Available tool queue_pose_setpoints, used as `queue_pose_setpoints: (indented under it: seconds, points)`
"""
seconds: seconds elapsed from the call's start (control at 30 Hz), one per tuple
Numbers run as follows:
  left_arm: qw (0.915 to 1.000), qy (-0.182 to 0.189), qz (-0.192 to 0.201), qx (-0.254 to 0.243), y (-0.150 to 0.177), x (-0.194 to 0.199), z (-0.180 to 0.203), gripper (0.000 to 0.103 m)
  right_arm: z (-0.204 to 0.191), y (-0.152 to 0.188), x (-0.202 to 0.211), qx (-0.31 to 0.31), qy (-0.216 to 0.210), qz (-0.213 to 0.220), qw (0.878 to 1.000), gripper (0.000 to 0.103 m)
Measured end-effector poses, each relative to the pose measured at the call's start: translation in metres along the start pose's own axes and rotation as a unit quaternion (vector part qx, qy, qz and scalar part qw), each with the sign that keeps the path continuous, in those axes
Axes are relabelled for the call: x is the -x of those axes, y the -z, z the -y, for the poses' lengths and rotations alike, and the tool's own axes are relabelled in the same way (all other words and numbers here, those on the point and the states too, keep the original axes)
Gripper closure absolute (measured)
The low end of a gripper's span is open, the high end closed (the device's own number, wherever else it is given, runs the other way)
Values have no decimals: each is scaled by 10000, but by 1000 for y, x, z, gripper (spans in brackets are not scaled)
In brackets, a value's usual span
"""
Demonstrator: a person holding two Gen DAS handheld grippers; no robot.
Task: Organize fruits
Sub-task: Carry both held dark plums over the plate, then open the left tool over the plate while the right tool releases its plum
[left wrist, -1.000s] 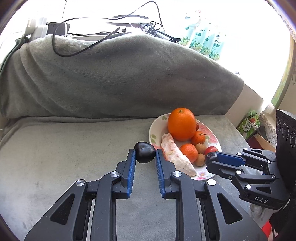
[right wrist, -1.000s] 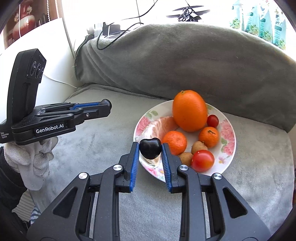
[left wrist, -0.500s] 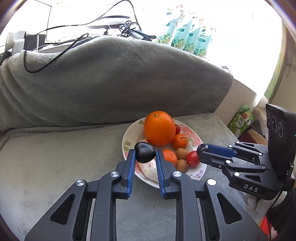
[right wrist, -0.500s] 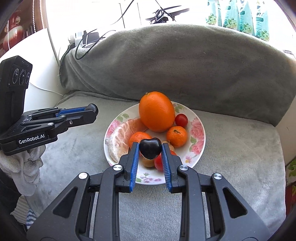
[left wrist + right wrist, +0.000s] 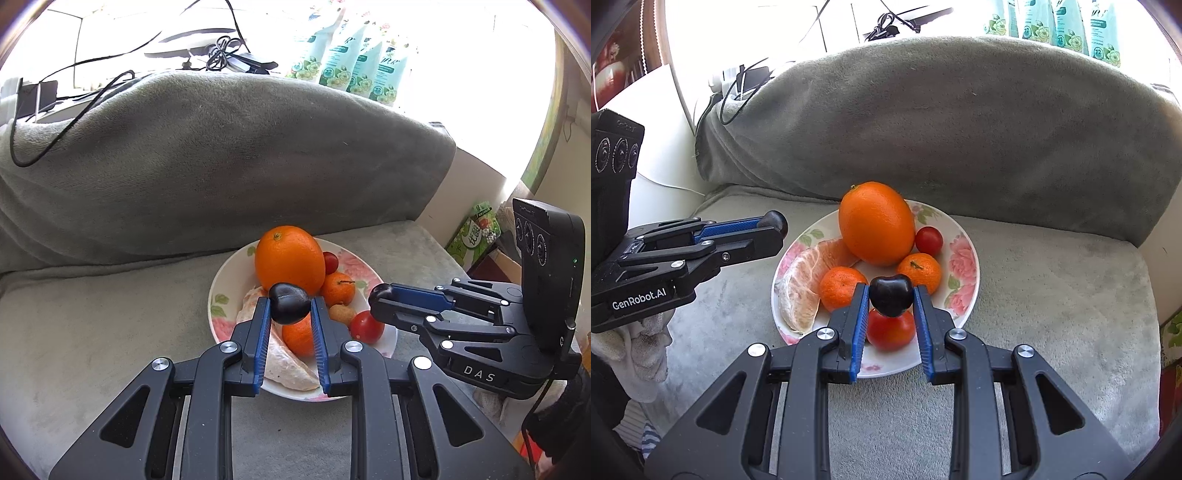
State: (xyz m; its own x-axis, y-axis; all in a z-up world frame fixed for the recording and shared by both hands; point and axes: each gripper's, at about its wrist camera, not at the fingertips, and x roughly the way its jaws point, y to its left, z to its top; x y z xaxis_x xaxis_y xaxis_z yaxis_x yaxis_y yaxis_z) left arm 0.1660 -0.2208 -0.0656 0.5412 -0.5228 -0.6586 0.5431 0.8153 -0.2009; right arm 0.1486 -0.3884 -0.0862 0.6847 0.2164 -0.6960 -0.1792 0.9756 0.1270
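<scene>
We have swung both grippers over the floral plate (image 5: pixel 964 258), the left gripper (image 5: pixel 289 308) and right gripper (image 5: pixel 891 295) each clamping a dark cherry, ready for release.

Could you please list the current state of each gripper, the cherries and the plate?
Left gripper: shut on a dark cherry.
Right gripper: shut on a second dark cherry.
Floral plate: holds fruit, rests on the grey blanket.
Large orange: whole, on the plate.
Peeled citrus segment: lying on the plate.
</scene>
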Motion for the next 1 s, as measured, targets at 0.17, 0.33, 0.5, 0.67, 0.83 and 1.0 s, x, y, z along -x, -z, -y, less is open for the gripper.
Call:
queue_pose_setpoints:
  seconds: [0.17, 0.33, 0.5, 0.67, 0.83, 1.0]
  points:
    - [10000, 38, -39, -54, -2, -4, 4, 83, 2, -2, -4, -9, -23, -26, 10000, 77]
    - [9999, 58, -75, -70, -3, -8, 5, 83, 3, -3, -6, -16, -11, -45, 10000, 77]
    - [9999, 62, -106, -67, -4, -12, 5, 83, 3, -3, -6, 1, 9, -56, 10000, 77]
    - [9999, 75, -128, -69, -4, -13, 6, 83, 4, -4, -8, -36, 13, -75, 10000, 77]
    - [9998, 86, -144, -85, -4, -14, 6, 82, 3, -3, -9, -15, 19, -118, 9999, 77]
    - [9998, 82, -136, -88, -4, -14, 6, 82, 2, -3, -10, 6, 35, -135, 9999, 77]
